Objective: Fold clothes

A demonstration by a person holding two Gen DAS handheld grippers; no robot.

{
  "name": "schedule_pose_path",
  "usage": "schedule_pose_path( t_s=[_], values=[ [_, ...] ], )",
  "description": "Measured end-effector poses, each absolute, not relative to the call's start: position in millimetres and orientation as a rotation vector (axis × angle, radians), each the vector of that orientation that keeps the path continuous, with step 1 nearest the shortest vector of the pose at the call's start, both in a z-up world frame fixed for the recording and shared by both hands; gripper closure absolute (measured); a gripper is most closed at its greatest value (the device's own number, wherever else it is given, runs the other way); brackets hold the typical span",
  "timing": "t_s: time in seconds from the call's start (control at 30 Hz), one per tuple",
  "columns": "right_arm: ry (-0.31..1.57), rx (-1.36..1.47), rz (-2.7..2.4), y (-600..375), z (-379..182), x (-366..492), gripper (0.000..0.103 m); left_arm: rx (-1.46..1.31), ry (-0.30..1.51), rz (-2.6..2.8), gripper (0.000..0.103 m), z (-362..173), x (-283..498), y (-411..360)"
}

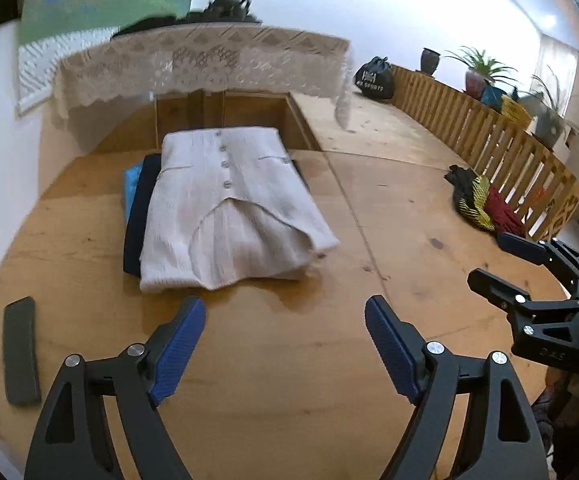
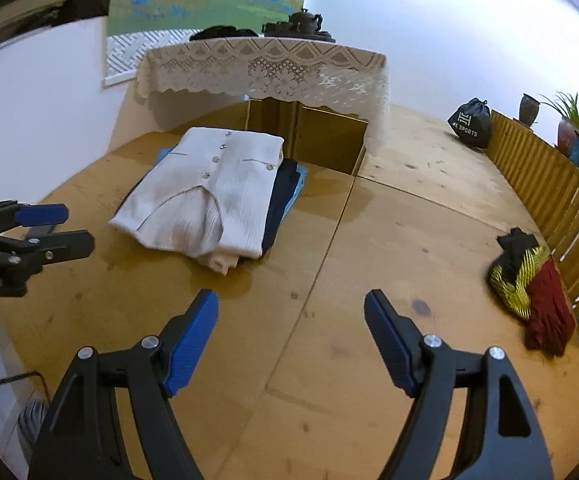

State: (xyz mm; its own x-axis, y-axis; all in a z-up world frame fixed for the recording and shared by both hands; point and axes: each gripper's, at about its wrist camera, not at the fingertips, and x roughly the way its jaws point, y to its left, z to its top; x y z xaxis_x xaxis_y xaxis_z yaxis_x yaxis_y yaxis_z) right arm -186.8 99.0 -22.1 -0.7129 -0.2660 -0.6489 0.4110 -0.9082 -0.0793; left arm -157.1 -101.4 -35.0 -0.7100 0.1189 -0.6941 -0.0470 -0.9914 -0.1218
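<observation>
A folded white buttoned garment point(image 1: 229, 208) lies on top of a stack with a dark navy piece point(image 1: 139, 216) and a light blue piece point(image 1: 132, 184) on the wooden table point(image 1: 289, 360). The stack also shows in the right wrist view point(image 2: 205, 196). My left gripper point(image 1: 285, 320) is open and empty, just short of the stack's near edge. My right gripper point(image 2: 291, 312) is open and empty, right of the stack. It shows at the right edge of the left wrist view point(image 1: 489, 256). An unfolded red, black and yellow garment point(image 2: 529, 284) lies crumpled at the table's right side.
A dark flat block point(image 1: 21, 352) lies at the table's left edge. A wooden slat fence point(image 2: 569, 216) borders the right side, with potted plants point(image 2: 573, 124) behind it. A black sports bag point(image 2: 469, 124) sits at the far right. A lace-covered shelf point(image 2: 265, 64) stands behind the stack.
</observation>
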Motion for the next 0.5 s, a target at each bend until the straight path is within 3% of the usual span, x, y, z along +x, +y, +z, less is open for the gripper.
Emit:
schedule_pose_path(
  t_s=[0.27,0.5],
  values=[
    [0.311,0.826,-2.672,153,-15,-114,0.028,-1.08,0.066,2.841,0.022,-35,-86,-11],
    [0.293,0.744,-2.732,178,-9,-60,0.027,-1.035,-0.066,2.926,0.022,-28,-37,6]
  ],
)
